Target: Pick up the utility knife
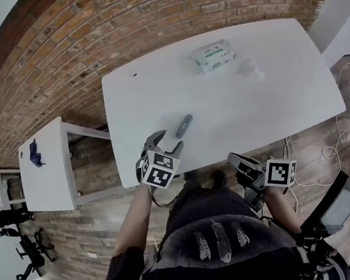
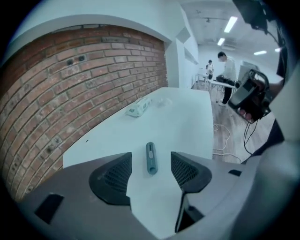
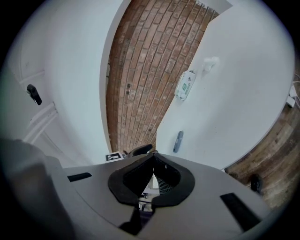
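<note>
1. head view: the utility knife (image 1: 184, 125) lies flat on the white table (image 1: 271, 115), near the front edge, w/ nothing touching it. my left gripper (image 1: 166, 141) hangs just short of it, jaws spread wide & empty. my right gripper (image 1: 235, 159) sits off the table edge, well apart from the knife. i judge this to be the approach. to do it well i shd come down so one jaw lands on each long side of the slim body, then close abt mid-length, not at an end.
2. left gripper view: the knife (image 2: 151, 158) shows centred btwn my two pads (image 2: 117, 176), lengthways to me, but neither pad touches it. the line-up looks right, so prob only fwd & down is needed. the pads shd go low to the tabletop so they don't ride over the thin handle. this view alone shows the slider on the knife's top & ppl (image 2: 228, 70) far down the room.
3. right gripper view: the jaws are pressed together w/ nothing in them, which the head view can't settle. the knife (image 3: 178, 140) is small, out past the tips, & a wipes pack (image 3: 186, 85) lies farther up the table. only the head view shows both grippers & the knife together.
</note>
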Available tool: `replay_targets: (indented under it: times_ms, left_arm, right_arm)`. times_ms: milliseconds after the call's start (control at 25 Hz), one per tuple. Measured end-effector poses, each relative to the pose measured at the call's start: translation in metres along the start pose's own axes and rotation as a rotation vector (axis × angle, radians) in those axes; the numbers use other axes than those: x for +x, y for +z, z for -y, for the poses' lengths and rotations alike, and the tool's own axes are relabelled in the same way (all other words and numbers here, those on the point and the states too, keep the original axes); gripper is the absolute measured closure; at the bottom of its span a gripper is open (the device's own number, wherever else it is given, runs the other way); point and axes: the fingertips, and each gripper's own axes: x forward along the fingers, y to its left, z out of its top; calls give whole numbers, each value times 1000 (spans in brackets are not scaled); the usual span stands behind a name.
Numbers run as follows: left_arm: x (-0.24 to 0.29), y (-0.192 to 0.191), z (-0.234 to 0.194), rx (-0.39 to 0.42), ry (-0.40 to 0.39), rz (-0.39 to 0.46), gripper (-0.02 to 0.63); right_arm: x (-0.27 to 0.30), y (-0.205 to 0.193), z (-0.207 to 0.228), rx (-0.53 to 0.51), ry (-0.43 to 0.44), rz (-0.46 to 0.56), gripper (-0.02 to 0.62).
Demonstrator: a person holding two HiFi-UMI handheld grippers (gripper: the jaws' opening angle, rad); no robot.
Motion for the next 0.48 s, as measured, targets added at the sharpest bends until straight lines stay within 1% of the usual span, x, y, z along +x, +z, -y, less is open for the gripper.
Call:
replay_targets:
  times_ms: [80, 200, 360, 480]
  left_arm:
    - [22, -1, -1, 27, -16, -25, 365]
    - [53, -12, 0, 29, -55, -74, 365]
    - [83, -27, -2, 10, -90, -132, 364]
    - [97, -33, -2, 24, -113, -153, 365]
  right_arm:
    - [3, 1, 0, 4, -4, 11, 595]
    - [10, 1, -7, 2, -11, 34, 595]
    - [13, 13, -11, -9, -63, 62, 595]
    - [14, 22, -10, -6, -97, 85, 595]
